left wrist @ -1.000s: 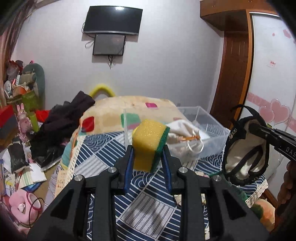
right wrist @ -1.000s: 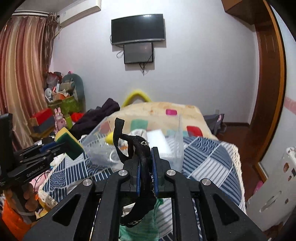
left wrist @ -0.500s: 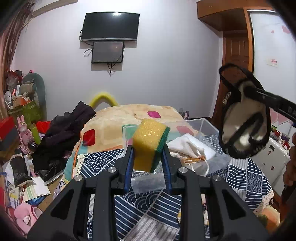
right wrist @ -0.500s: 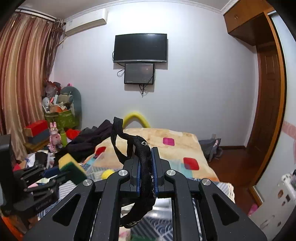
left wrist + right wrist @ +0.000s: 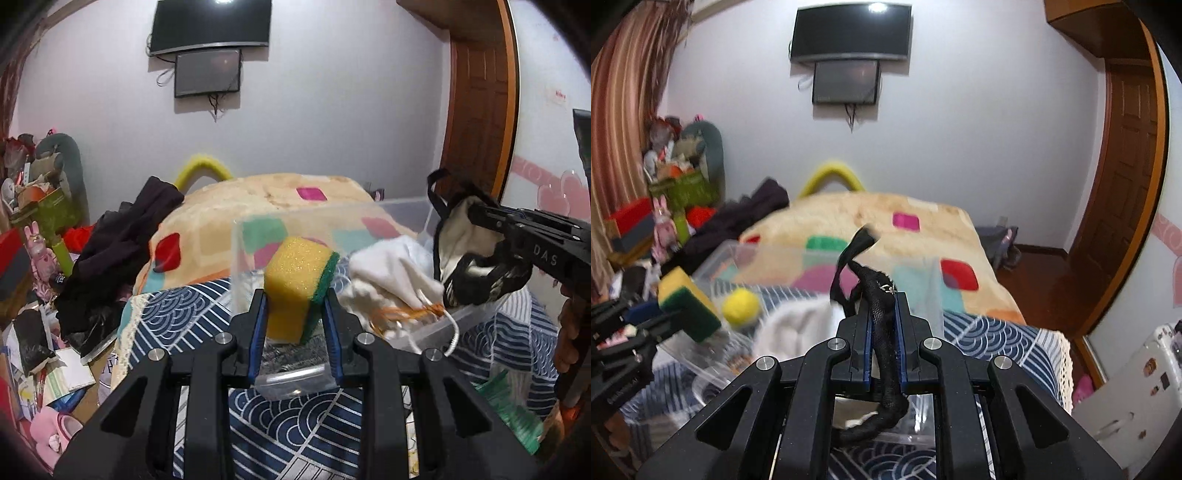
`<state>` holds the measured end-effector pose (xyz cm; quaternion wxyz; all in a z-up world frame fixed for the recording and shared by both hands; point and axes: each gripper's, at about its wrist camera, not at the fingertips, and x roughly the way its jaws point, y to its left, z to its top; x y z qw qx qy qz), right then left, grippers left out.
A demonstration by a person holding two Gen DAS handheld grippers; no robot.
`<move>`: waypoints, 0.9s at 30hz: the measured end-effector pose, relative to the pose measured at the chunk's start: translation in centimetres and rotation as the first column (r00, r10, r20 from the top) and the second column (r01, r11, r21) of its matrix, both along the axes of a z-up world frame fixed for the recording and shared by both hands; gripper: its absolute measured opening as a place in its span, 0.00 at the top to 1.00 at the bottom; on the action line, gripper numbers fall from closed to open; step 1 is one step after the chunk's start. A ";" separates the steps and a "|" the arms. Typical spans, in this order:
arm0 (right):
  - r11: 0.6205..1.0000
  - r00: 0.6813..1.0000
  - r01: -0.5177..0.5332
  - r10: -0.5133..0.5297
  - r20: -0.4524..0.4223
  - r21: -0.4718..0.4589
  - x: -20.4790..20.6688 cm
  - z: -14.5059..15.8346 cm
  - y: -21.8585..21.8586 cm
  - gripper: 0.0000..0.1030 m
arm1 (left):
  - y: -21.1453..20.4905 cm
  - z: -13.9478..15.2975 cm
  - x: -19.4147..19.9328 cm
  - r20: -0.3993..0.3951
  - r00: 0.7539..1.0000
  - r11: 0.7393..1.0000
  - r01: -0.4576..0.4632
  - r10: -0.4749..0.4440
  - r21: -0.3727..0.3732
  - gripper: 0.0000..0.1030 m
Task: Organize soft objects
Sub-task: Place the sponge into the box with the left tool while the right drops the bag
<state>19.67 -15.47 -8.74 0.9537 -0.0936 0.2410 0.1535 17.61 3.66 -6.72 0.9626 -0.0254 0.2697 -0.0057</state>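
My left gripper [image 5: 295, 314] is shut on a yellow sponge with a green scrub side [image 5: 299, 284], held above the near corner of a clear plastic bin [image 5: 255, 266]. My right gripper [image 5: 884, 317] is shut on a black-and-cream fabric pouch [image 5: 882, 332], held over the bin; the pouch also shows at right in the left wrist view [image 5: 469, 258]. The bin holds a white cloth bag [image 5: 391, 273] and a yellow ball [image 5: 740, 304]. The sponge also shows in the right wrist view [image 5: 685, 302].
The bin stands on a bed with a navy patterned cover [image 5: 177, 321] and a cream blanket [image 5: 258, 199]. Dark clothes [image 5: 122, 243] hang at the bed's left side. Cluttered floor and shelves lie left [image 5: 33, 332]. A green item [image 5: 509, 413] lies at the right.
The right gripper has come down with the pouch from high up to just over the bin. The left gripper, still holding the sponge, has moved closer over the bin's corner.
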 end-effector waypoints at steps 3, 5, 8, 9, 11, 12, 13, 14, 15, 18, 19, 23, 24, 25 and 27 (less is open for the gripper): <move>1.000 0.999 -0.016 0.016 -0.045 -0.006 0.0 -0.6 -0.1 0.91 | -0.8 -1.2 0.8 -0.030 0.999 1.000 0.016 -0.016 0.016 0.72; 1.000 0.998 -0.021 0.021 -0.060 -0.001 -0.4 -0.7 -0.4 0.91 | -1.0 -1.7 1.0 -0.040 0.999 1.000 0.019 -0.019 0.015 0.72; 0.999 0.997 -0.032 0.031 -0.076 -0.023 -0.8 -0.8 -0.4 0.87 | -1.1 -1.7 0.9 -0.042 0.999 0.999 0.035 -0.035 0.013 0.71; 0.999 0.997 -0.028 0.026 -0.077 -0.030 -0.7 -0.9 -0.4 0.87 | -1.2 -1.7 0.8 -0.043 0.998 0.999 0.042 -0.042 0.007 0.70; 0.999 0.997 -0.021 0.017 -0.077 -0.044 -0.8 -0.9 -0.4 0.87 | -1.3 -1.7 0.6 -0.049 0.997 0.999 0.051 -0.051 -0.005 0.69; 0.999 0.997 -0.014 0.010 -0.079 -0.050 -0.9 -0.8 -0.5 0.85 | -1.2 -1.6 0.5 -0.050 0.997 0.999 0.051 -0.051 -0.008 0.68; 0.999 0.996 -0.014 0.010 -0.085 -0.050 -0.8 -0.7 -0.6 0.80 | -1.2 -1.6 0.3 -0.052 0.997 0.999 0.053 -0.053 -0.012 0.67; 0.999 0.996 -0.017 0.013 -0.093 -0.044 -0.7 -0.6 -0.8 0.77 | -1.2 -1.6 0.2 -0.054 0.997 0.998 0.056 -0.057 -0.021 0.66; 0.999 0.995 -0.019 0.016 -0.097 -0.037 -0.8 -0.5 -1.1 0.73 | -1.1 -1.5 0.0 -0.055 0.997 0.998 0.059 -0.061 -0.030 0.64; 0.999 0.997 -0.010 0.006 -0.081 -0.049 -1.4 -0.2 -1.4 0.68 | -1.2 -1.1 -0.6 -0.057 0.995 0.996 0.075 -0.078 -0.048 0.59; 0.999 0.997 -0.014 0.010 -0.078 -0.046 -1.6 0.0 -1.5 0.62 | -1.3 -0.9 -0.7 -0.056 0.995 0.996 0.079 -0.082 -0.049 0.57; 0.999 0.999 -0.018 0.017 -0.044 -0.027 -2.4 0.8 -1.9 0.51 | -1.9 -0.2 -1.9 -0.040 0.995 0.995 0.095 -0.097 -0.036 0.50; 1.000 0.999 -0.020 0.020 -0.033 -0.023 -2.7 1.2 -1.9 0.48 | -2.1 0.0 -2.3 -0.033 0.995 0.995 0.098 -0.099 -0.031 0.47; 1.000 0.999 -0.022 0.022 -0.023 -0.019 -3.1 1.5 -2.0 0.44 | -2.3 0.3 -2.7 -0.025 0.995 0.995 0.099 -0.099 -0.025 0.45; 1.000 1.000 -0.024 0.024 0.006 -0.012 -3.7 2.1 -2.2 0.36 | -2.5 0.9 -3.4 -0.010 0.995 0.995 0.097 -0.098 -0.017 0.38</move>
